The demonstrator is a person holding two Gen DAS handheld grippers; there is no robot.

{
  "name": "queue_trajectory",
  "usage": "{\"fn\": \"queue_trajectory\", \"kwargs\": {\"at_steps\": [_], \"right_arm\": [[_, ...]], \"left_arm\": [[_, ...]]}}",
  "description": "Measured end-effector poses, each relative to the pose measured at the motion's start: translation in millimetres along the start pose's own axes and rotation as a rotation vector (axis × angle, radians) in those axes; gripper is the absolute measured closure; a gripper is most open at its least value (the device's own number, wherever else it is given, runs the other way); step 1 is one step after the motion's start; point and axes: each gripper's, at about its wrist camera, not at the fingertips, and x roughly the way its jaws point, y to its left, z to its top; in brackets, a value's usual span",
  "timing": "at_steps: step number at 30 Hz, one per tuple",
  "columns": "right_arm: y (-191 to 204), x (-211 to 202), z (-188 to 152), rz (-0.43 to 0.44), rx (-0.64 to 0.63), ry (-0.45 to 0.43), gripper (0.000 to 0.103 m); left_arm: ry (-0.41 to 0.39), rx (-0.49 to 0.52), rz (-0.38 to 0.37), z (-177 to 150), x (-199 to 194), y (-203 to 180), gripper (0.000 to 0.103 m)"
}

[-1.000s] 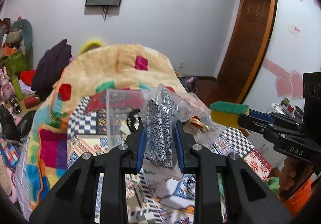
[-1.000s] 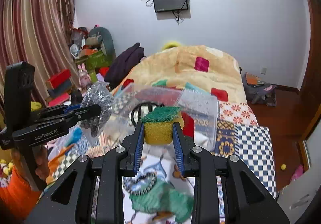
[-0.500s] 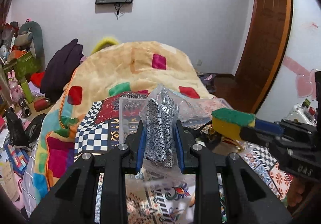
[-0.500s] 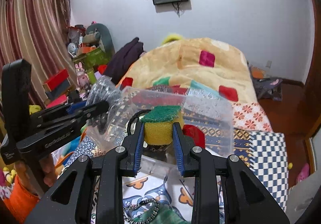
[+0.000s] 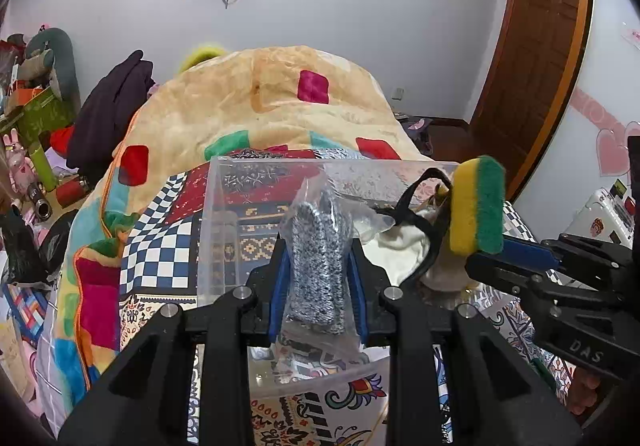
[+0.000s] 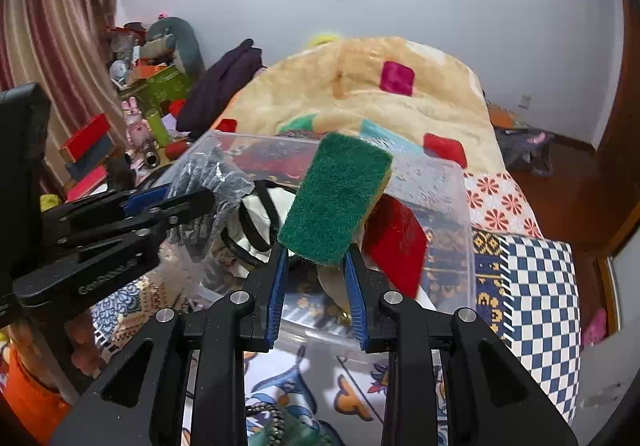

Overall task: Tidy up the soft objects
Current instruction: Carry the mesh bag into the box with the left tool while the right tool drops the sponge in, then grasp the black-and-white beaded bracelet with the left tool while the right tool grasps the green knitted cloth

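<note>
My left gripper (image 5: 318,266) is shut on a grey knitted glove in a clear plastic bag (image 5: 318,258) and holds it over a clear plastic bin (image 5: 224,206) on the bed. My right gripper (image 6: 314,250) is shut on a yellow and green sponge (image 6: 336,194), tilted, above the same bin (image 6: 460,206). The sponge also shows in the left wrist view (image 5: 476,206), the bagged glove in the right wrist view (image 6: 212,182). Inside the bin lie a white cloth bag with black straps (image 5: 404,242) and a red item (image 6: 396,242).
The bin stands on a patchwork quilt (image 5: 156,246) with an orange blanket heap (image 5: 280,94) behind. Clutter of toys and boxes (image 6: 140,86) is at the left by a curtain. A wooden door (image 5: 536,66) is at the right. A green knitted piece (image 6: 280,426) lies near.
Both grippers moved forward and down over the bin, which now looms larger. The sponge has tilted, showing its green face to the right wrist camera.
</note>
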Motion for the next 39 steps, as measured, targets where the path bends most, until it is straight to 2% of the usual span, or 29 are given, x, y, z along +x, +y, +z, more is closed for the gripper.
{"fn": "queue_trajectory", "kwargs": {"at_steps": [3, 5, 7, 14, 20, 24, 29, 39], "right_arm": [[-2.4, 1.0, -1.4, -0.013, 0.003, 0.016, 0.07], [-4.4, -1.6, -3.2, -0.025, 0.005, 0.013, 0.056], [-5.0, -5.6, -4.7, -0.029, 0.001, 0.005, 0.052], [-8.5, -27.4, -11.6, -0.03, -0.009, -0.015, 0.044], [-10.9, -48.1, -20.4, -0.012, -0.009, -0.031, 0.041], [-13.8, -59.5, -37.0, -0.012, -0.011, -0.028, 0.028], [-15.8, -59.1, -60.7, 0.001, -0.007, 0.03, 0.028], [-18.7, -33.3, -102.3, 0.029, 0.015, 0.178, 0.028]], "left_arm": [[0.002, 0.0, -0.007, 0.0, -1.7, -0.9, 0.069], [-0.011, 0.002, -0.006, -0.4, -6.3, -2.1, 0.059], [-0.026, 0.005, -0.005, -0.6, -11.2, -3.3, 0.054], [-0.07, 0.029, -0.03, -3.7, -38.6, -9.8, 0.041], [-0.076, 0.057, -0.065, -15.7, -57.4, -21.4, 0.029], [-0.043, 0.079, -0.097, -31.5, -61.0, -31.3, 0.023], [0.035, 0.11, -0.134, -57.9, -53.3, -47.8, 0.022], [0.17, 0.149, -0.121, -103.9, -33.2, -55.7, 0.023]]}}
